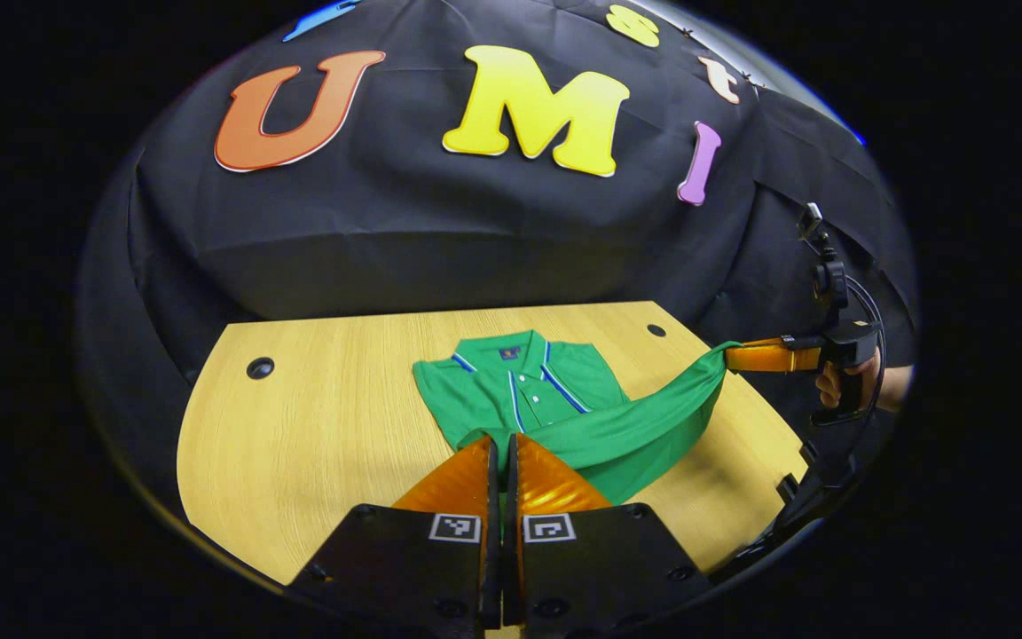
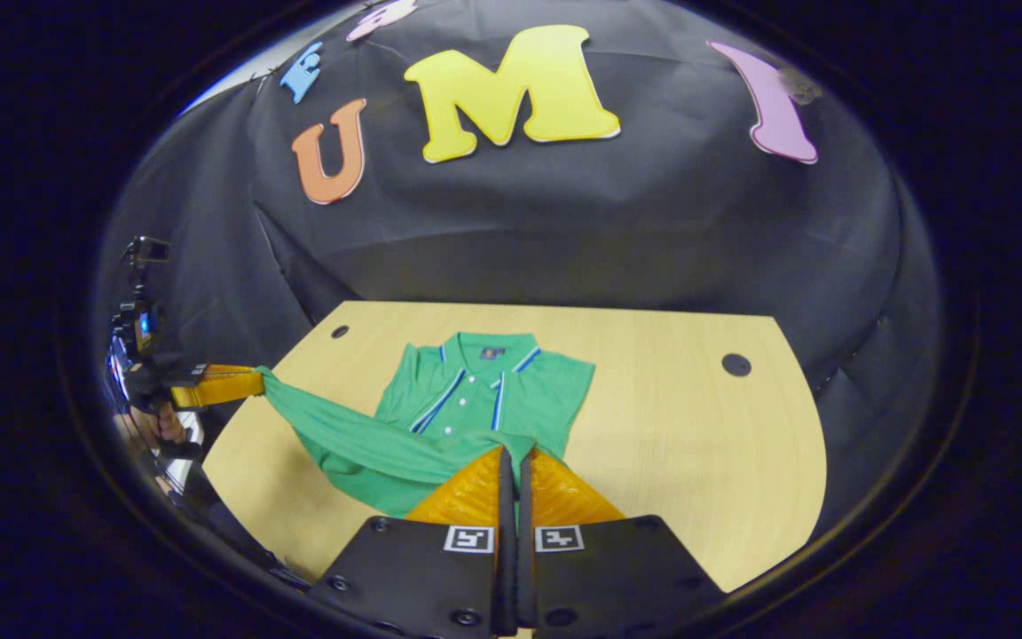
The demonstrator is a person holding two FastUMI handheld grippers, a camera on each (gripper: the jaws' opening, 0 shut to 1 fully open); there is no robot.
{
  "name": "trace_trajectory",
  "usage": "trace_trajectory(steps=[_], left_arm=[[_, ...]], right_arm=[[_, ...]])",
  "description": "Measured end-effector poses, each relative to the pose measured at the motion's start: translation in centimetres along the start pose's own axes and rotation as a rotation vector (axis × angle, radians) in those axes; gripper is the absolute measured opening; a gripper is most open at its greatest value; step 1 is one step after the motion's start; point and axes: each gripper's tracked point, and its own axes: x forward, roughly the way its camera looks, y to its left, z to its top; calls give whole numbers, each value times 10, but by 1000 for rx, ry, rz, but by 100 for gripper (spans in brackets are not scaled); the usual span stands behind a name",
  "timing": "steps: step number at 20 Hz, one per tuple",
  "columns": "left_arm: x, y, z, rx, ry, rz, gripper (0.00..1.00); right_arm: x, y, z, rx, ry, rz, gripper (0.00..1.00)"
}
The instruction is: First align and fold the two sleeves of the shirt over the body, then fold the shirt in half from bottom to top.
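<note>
**Shirt hem lifted between two closed grippers**

The green shirt lies on the wooden table, collar toward the black cloth wall, buttoned placket with blue-and-white stripes facing up. Its lower part is raised off the tabletop and stretched into a band between the two grippers, sagging slightly in the middle. A small dark label sits inside the collar; its writing is too small to read.

The table carries two round dark cable holes, one near each far corner, both well apart from the shirt. Nothing else lies on the wood around the garment.

The left gripper has its fingers pressed together on one end of the lifted green cloth. The right gripper is likewise clamped on the other end. In the left gripper view, the right gripper appears at the table's right edge, held by a hand. Square black-and-white markers sit on each gripper's body.
</note>
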Motion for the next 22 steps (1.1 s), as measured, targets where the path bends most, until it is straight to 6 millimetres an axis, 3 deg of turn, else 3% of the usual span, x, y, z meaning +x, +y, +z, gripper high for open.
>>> trace_trajectory(steps=[5, 10, 15, 19, 22], left_arm=[[38, 26, 51, -61, -63, 12, 4], [88, 52, 74, -78, -83, 51, 4], [145, 68, 72, -72, -100, 108, 3], [185, 86, 50, -36, -54, 166, 4], [206, 87, 40, -14, -20, 187, 5]], right_arm=[[41, -7, 57, 27, -61, -11, 2], [89, -25, 88, 48, -101, -31, 2], [147, -44, 85, 35, -88, -76, 2], [182, -54, 74, 33, -66, -105, 2], [199, -67, 65, 3, -42, -167, 2]])
